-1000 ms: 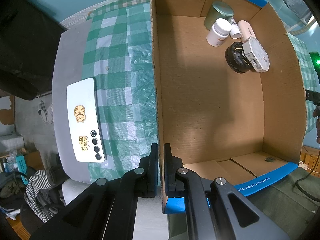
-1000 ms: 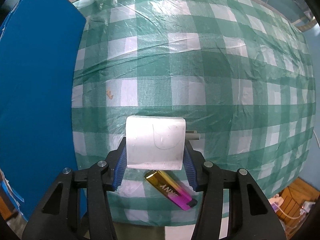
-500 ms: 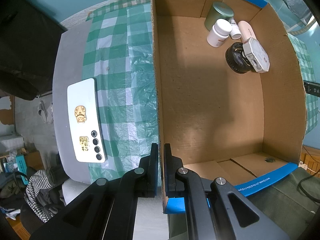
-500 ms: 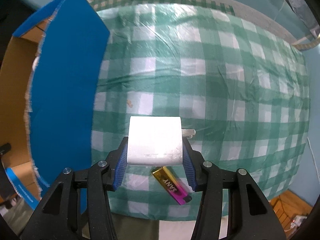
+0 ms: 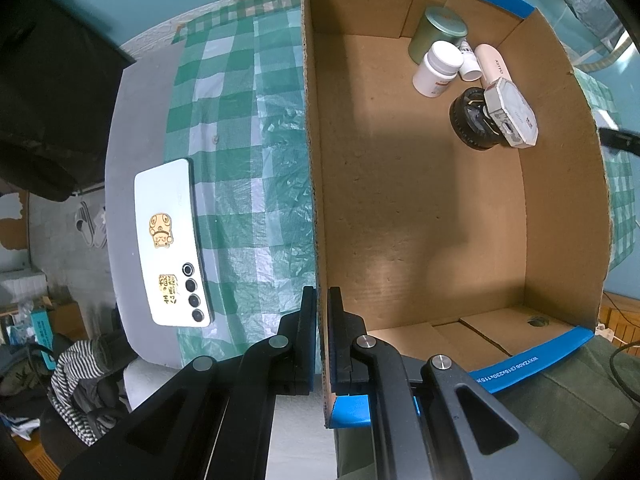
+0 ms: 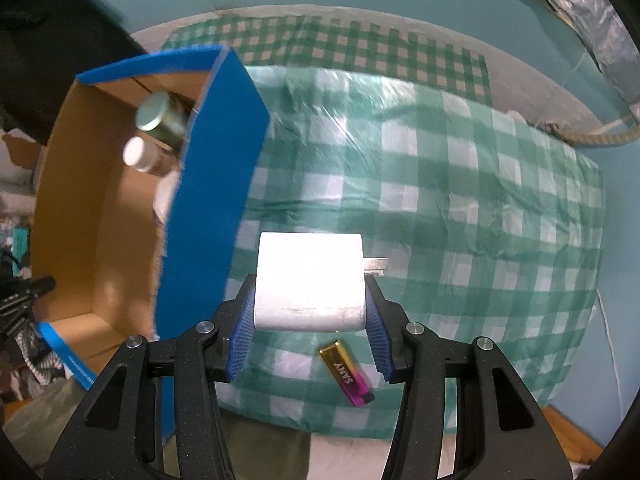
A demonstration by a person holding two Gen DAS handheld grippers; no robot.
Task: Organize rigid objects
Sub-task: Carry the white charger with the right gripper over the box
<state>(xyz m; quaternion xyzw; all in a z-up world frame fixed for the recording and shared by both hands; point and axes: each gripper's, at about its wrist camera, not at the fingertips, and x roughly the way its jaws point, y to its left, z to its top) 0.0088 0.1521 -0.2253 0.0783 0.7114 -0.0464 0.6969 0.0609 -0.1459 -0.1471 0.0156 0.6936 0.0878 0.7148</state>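
My right gripper [image 6: 310, 300] is shut on a white charger plug [image 6: 310, 280] with metal prongs and holds it above the green checked tablecloth [image 6: 460, 200], to the right of the cardboard box [image 6: 212, 184]. My left gripper [image 5: 322, 320] is shut on the box's left wall [image 5: 316, 184]. Inside the box, at the far corner, stand a green tin [image 5: 438, 34], a white pill bottle [image 5: 436, 68], a pink tube [image 5: 494, 62], a black round object [image 5: 474, 124] and a grey device [image 5: 510, 114]. A gold and pink lighter [image 6: 347, 378] lies on the cloth below the plug.
A white phone [image 5: 172, 240] lies face down at the table's left edge, outside the box. Clothes and clutter lie on the floor to the left. The tip of the right gripper [image 5: 618, 140] shows past the box's right wall.
My right gripper has lifted the charger plug and pulled back, so the box's inside has come into view at the left. The left gripper still holds the box wall.
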